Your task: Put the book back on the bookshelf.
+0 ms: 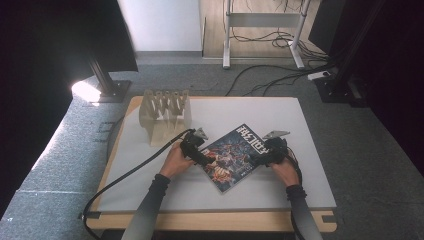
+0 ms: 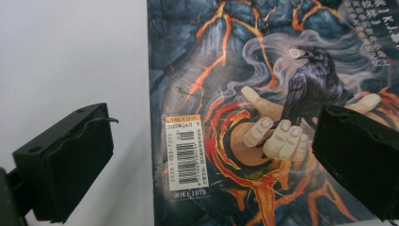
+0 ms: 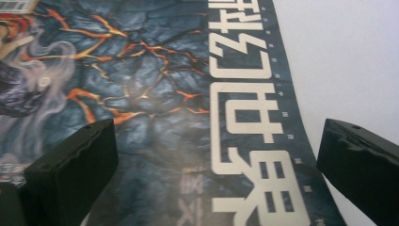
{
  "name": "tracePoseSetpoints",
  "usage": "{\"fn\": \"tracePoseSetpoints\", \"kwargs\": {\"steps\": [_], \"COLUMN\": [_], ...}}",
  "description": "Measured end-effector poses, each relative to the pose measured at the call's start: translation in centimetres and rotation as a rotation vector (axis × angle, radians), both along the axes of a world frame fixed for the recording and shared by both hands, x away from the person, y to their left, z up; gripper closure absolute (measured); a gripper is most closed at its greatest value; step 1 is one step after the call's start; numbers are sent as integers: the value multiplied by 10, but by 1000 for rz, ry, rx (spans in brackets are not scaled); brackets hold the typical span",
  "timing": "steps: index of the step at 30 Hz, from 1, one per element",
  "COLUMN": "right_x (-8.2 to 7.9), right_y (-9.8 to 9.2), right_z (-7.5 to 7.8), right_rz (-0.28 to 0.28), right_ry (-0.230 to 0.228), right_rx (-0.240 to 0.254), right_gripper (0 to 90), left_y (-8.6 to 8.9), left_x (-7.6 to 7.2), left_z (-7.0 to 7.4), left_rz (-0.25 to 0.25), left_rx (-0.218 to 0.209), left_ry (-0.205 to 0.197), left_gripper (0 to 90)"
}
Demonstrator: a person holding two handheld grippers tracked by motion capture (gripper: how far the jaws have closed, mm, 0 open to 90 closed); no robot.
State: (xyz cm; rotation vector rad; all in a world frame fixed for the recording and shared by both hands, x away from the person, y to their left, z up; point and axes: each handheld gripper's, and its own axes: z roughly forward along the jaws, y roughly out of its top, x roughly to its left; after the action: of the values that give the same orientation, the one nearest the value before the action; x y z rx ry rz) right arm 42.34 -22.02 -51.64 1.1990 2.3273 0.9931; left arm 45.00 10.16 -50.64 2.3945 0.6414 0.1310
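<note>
In the high view a magazine lies flat on the white table, a little right of centre and towards the person's edge, turned so that its long axis runs on a diagonal: the end with the large pale title letters points away and to the right, and the opposite corner points at the near edge. Its cover is dark blue-grey with orange and red streaks. The left gripper rests at its left edge and the right gripper at its right edge, each held in a hand, with a black cable trailing off from the left one. A pale wooden rack with upright slots stands well apart at the far left of the table. In the left gripper view the jaws stand wide apart and released, one over bare table and the other over the cover, so they straddle the edge of the magazine; the cover shows cracked rock with glowing orange veins, a black crow perched on an open hand amid smoke, and a white barcode sticker just beside the edge. In the right gripper view the jaws are likewise spread and holding nothing, with the magazine between them, its big cream title characters running along the edge next to the white table.
</note>
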Motion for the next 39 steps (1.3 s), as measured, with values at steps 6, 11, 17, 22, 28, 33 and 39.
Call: {"fn": "tracePoseSetpoints", "kwargs": {"steps": [6, 11, 17, 22, 28, 33, 39], "right_x": [11, 11, 6, -5, -24, -42, -61], "right_y": [-6, -9, -7, -2, 7, 16, 15], "right_z": [-10, -14, -14, -15, -15, -15, -17], "right_rz": [6, 26, 29, 30, 29, 34, 44], "right_ry": [40, 67, 63, 61, 53, 39, 16], "right_rx": [12, 58, 54, 49, 47, 43, 57], "right_gripper": [0, 0, 0, 0, 0, 0, 0], "left_y": [2, 3, 1, 6, 17, 26, 30], "left_x": [4, -2, -11, -20, -41, -60, -74], "left_z": [-15, -17, -17, -18, -18, -18, -19], "left_rz": [-18, -31, -44, -47, -54, -52, -50], "left_rx": [-38, -60, -49, -55, -54, -60, -66], "left_ry": [43, 33, 19, 18, 20, 16, 9], "left_gripper": [0, 0, 0, 0, 0, 0, 0]}}
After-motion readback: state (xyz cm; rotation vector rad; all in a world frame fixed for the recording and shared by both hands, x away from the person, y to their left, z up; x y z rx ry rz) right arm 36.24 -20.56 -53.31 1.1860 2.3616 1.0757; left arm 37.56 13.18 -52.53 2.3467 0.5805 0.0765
